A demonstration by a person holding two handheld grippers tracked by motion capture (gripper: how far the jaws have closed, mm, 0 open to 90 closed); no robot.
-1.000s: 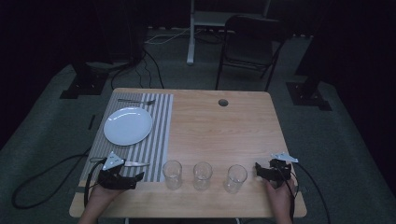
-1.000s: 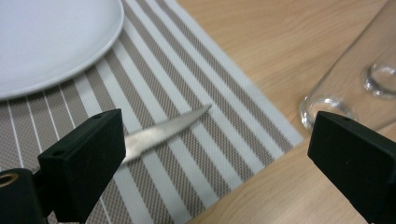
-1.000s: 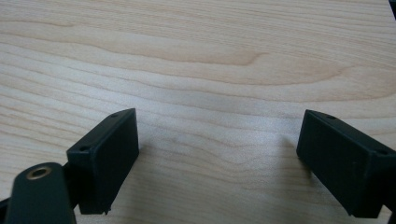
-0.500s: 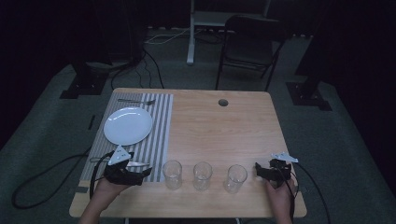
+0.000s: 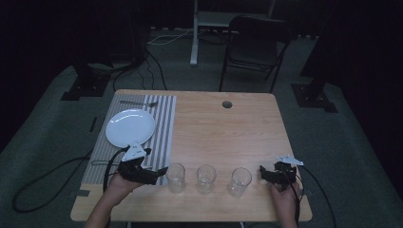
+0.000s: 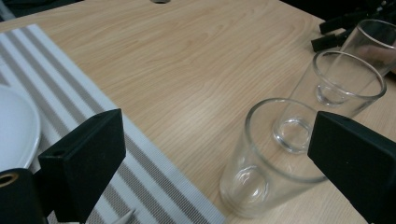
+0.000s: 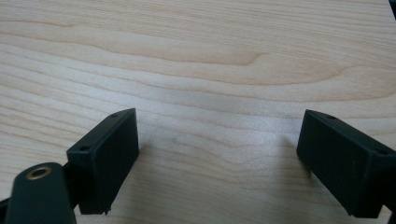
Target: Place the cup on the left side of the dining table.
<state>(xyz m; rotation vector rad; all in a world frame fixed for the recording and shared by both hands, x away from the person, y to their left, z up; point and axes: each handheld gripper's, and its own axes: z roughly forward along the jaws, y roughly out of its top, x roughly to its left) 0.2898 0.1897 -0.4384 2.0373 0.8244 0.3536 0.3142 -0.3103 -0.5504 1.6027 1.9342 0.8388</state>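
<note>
Left gripper (image 5: 160, 174) has shifted toward 3 o'clock since a second ago, off the striped placemat (image 5: 161, 123) edge, now just beside the leftmost glass (image 5: 176, 177); jaws spread wide, nothing between them yet. In the left gripper view that glass (image 6: 261, 158) sits ahead between the jaws, toward the right one, untouched. Three glasses line up along the table's (image 5: 228, 133) 6 o'clock edge, middle glass (image 5: 206, 178) and right glass (image 5: 239, 181) next. Right gripper (image 5: 264, 174) unmoved at 3 o'clock of the row, jaws apart over bare wood. White plate (image 5: 129, 127) at 10 o'clock.
</note>
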